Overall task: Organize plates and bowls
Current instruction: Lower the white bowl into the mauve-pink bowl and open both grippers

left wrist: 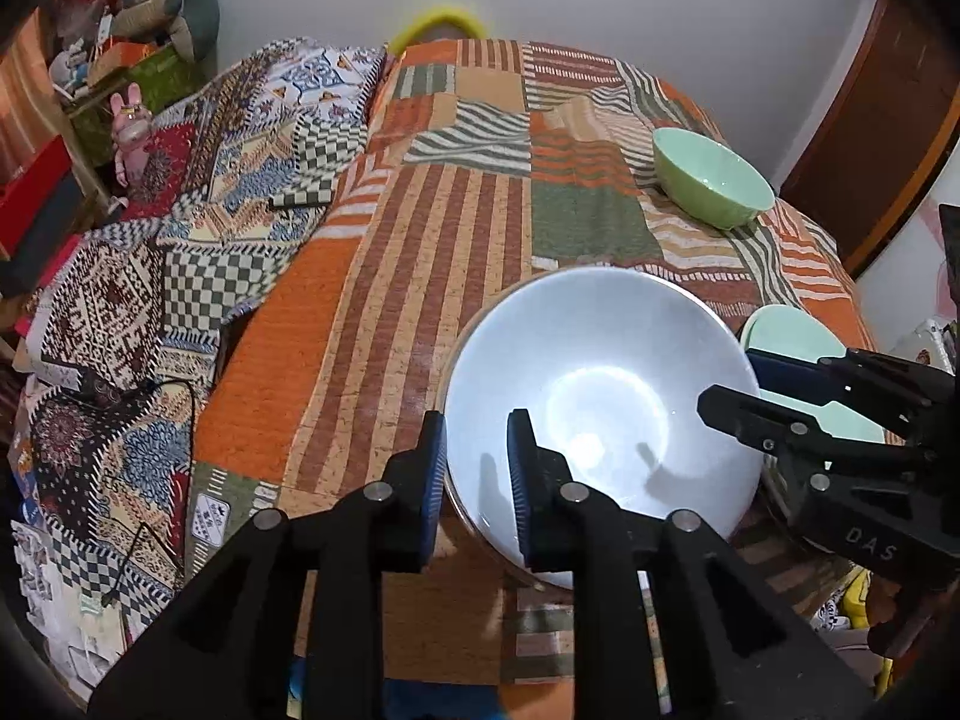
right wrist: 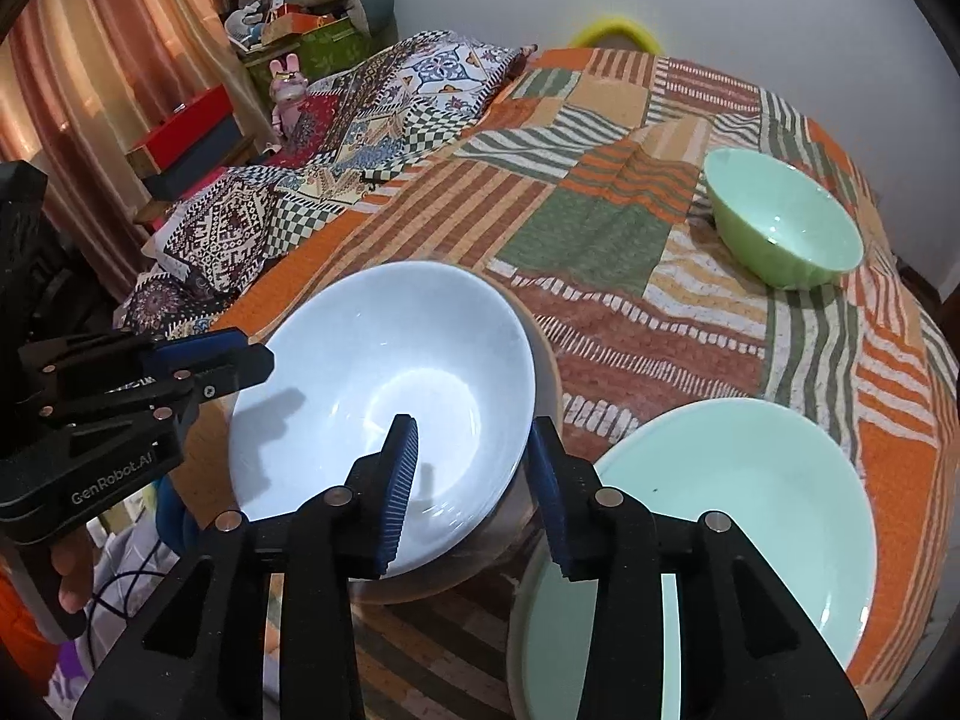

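A white bowl [left wrist: 600, 396] [right wrist: 384, 396] sits nested in a tan-rimmed bowl [right wrist: 549, 372] near the front edge of the quilt-covered surface. My left gripper [left wrist: 477, 474] is open, its fingers astride the white bowl's left rim. My right gripper [right wrist: 474, 486] is open, astride the bowl's right rim. A pale green plate [right wrist: 738, 510] [left wrist: 786, 330] lies to the right. A green bowl [left wrist: 711, 177] [right wrist: 783, 225] stands farther back right.
A patchwork striped quilt [left wrist: 420, 228] covers the surface. A second patterned cloth [left wrist: 180, 228] is bunched at the left. Shelves with boxes and toys [right wrist: 288, 48] stand at the far left. A wall is behind.
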### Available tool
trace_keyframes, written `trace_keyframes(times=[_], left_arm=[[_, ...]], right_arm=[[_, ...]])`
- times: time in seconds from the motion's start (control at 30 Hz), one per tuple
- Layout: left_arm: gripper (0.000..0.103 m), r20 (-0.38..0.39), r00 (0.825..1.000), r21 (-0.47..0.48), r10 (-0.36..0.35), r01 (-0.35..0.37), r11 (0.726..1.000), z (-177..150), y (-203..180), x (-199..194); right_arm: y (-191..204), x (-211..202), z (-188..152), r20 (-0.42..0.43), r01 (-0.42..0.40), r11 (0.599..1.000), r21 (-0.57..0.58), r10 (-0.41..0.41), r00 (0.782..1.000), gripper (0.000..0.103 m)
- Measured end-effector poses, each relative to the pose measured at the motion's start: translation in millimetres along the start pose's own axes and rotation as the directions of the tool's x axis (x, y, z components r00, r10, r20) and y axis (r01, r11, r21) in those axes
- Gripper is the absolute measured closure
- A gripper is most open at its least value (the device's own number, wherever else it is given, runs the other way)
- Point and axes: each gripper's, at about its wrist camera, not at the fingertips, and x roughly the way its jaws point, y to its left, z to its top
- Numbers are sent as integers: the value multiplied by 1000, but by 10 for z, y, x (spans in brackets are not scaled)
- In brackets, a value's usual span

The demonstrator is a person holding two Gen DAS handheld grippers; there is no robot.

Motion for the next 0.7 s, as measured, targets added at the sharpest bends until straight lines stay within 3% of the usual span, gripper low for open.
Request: trace_keyframes(times=[0.17,0.47,0.6,0.7], left_arm=[[81,20,1000,1,-11,11,1000,61,-52,-98],[81,146,988,67,-42,32,997,347,-356,-539],[69,221,973,100,-60,38,994,529,-549,-748],[66,258,963,125,-83,51,991,697,-707,-844]], right_arm=[[-32,-229,47,90,19,1000,-6,-18,996,50],[-185,-599,133,190,66,997,-25,-60,980,48],[-363,-753,161,230,75,997,0,-73,970,47],[-527,-897,198,268,93,995,27,-97,959,47]])
